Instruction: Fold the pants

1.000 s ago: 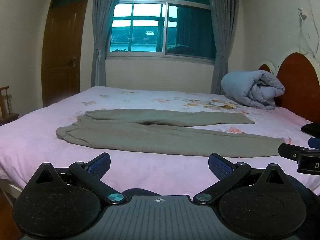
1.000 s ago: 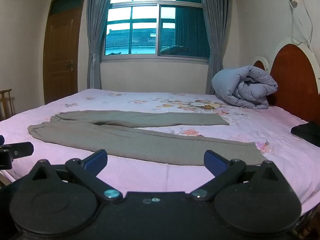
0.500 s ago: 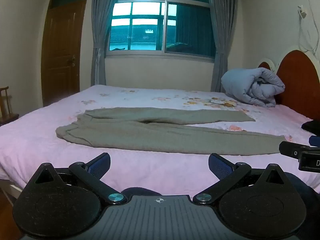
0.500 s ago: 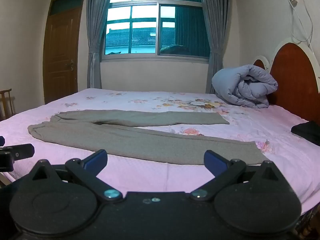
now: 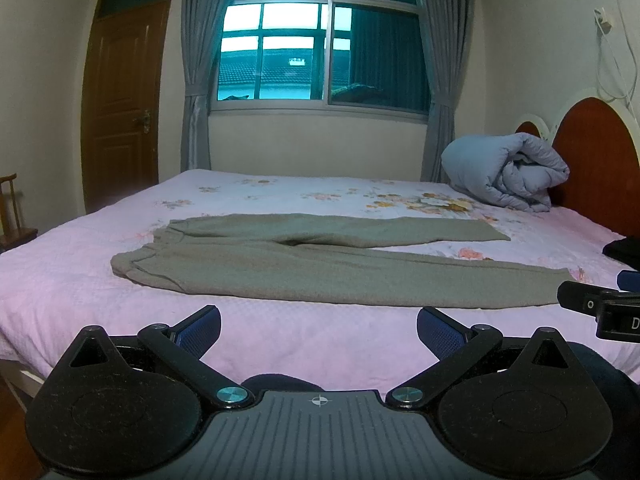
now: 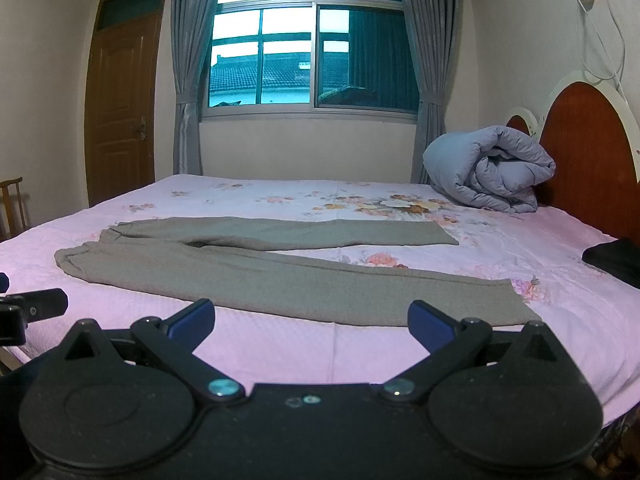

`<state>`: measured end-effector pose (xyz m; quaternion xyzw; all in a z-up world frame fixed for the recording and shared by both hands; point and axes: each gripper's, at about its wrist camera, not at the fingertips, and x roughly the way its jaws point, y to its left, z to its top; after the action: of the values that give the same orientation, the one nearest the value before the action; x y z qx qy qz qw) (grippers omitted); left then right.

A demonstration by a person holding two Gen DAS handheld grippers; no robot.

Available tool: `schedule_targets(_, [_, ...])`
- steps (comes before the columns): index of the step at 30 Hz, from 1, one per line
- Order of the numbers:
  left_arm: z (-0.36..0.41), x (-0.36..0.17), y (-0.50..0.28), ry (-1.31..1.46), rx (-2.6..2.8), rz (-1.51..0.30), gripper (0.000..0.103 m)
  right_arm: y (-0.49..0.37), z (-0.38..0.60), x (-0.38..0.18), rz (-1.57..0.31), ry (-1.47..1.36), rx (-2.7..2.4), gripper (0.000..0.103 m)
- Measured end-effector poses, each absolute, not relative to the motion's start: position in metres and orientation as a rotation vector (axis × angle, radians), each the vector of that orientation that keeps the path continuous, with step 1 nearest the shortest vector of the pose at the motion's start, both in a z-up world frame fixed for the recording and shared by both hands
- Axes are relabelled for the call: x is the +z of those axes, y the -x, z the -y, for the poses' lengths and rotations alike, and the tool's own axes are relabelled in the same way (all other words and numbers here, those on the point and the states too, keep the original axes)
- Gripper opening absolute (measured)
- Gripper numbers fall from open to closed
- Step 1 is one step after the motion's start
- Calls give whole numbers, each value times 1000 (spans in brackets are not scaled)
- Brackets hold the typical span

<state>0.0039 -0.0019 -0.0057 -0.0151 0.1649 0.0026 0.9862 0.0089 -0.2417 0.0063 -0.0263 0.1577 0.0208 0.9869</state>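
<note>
Grey-green pants (image 5: 304, 268) lie flat on the pink bed, waistband to the left and both legs stretched to the right, spread apart in a narrow V. They also show in the right wrist view (image 6: 280, 272). My left gripper (image 5: 318, 326) is open and empty, held short of the bed's near edge in front of the near leg. My right gripper (image 6: 310, 322) is open and empty, just short of the near leg's hem end. The right gripper's tip shows at the right edge of the left wrist view (image 5: 600, 308).
The bed has a pink floral sheet (image 5: 280, 196). A rolled blue duvet (image 5: 504, 172) sits by the red headboard (image 5: 592, 160) at the far right. A dark garment (image 6: 612, 258) lies at the right edge. A door (image 5: 120, 104) and chair (image 5: 12, 216) stand left.
Both grippers have moved slightly forward toward the bed; the pants look a little closer. Both stay open and empty.
</note>
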Motion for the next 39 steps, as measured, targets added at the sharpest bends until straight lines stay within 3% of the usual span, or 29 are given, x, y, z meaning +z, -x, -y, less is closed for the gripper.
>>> schedule_targets(39, [1,-7,-6,27,4,-336,103,-9,244,3,-326,51,39,97])
